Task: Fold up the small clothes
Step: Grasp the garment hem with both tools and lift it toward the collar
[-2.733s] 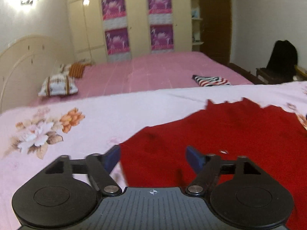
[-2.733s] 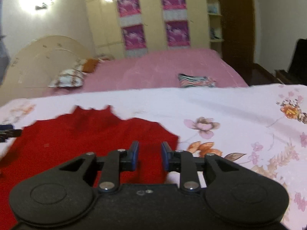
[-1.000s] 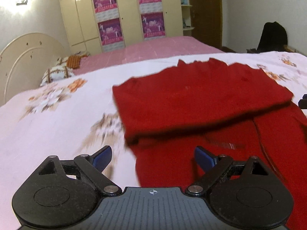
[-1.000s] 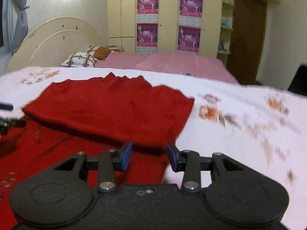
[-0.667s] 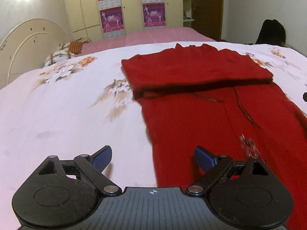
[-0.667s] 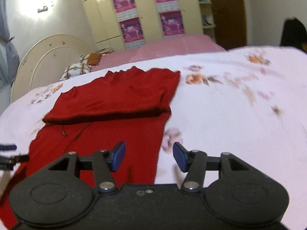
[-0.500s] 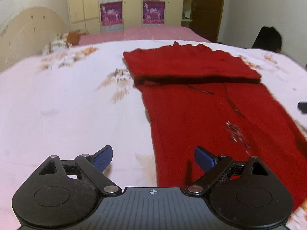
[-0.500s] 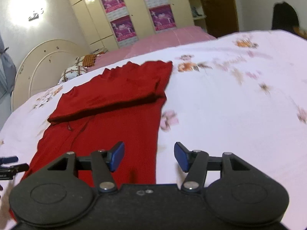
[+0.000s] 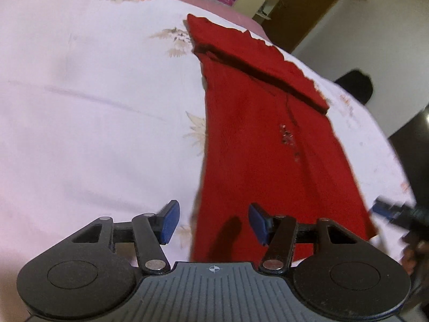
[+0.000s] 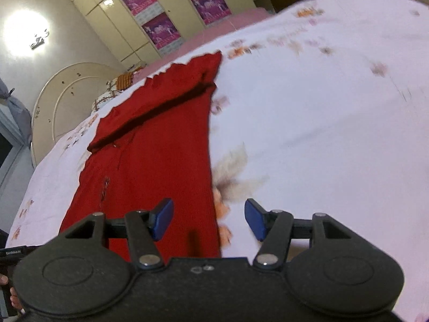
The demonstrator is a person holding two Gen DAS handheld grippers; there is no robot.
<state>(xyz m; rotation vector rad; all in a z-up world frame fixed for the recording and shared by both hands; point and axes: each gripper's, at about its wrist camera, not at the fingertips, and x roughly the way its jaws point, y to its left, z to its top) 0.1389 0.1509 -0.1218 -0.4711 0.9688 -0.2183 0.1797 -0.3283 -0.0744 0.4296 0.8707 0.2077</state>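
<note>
Red garment (image 9: 268,139) lies flat on the bed (image 9: 93,102), long and narrow, running away from the person toward the far edge. Its far end is already doubled over into a thick band (image 9: 252,53); the near part is a single layer, with a small sparkly patch (image 9: 288,136) mid-panel.

Left gripper (image 9: 211,221) hovers over the near left corner of the garment, jaws spread wide, nothing between them; the cloth's left edge passes through the gap. Right gripper (image 10: 206,218) sits over the near right corner, jaws spread too, empty, with the right edge of the garment (image 10: 150,145) running between them. In the left view the right gripper shows as a blur at the right side of the frame (image 9: 394,212).

Likely step: pinch both near corners and carry them up to the folded band.

Risks:
- Each gripper straddles an edge, half over cloth and half over sheet. Closing here may catch bedsheet with the garment, or miss the cloth.
- Both views are tilted and motion-blurred, so the hands seem in motion. Closing before settling gives uneven bites.
- Uneven grips, one corner deeper than the other, would skew the fold.
- Knit looks soft and floppy; lifting too fast may drag the far band out of place.
- Shallow pinch could slip mid-carry.
</note>
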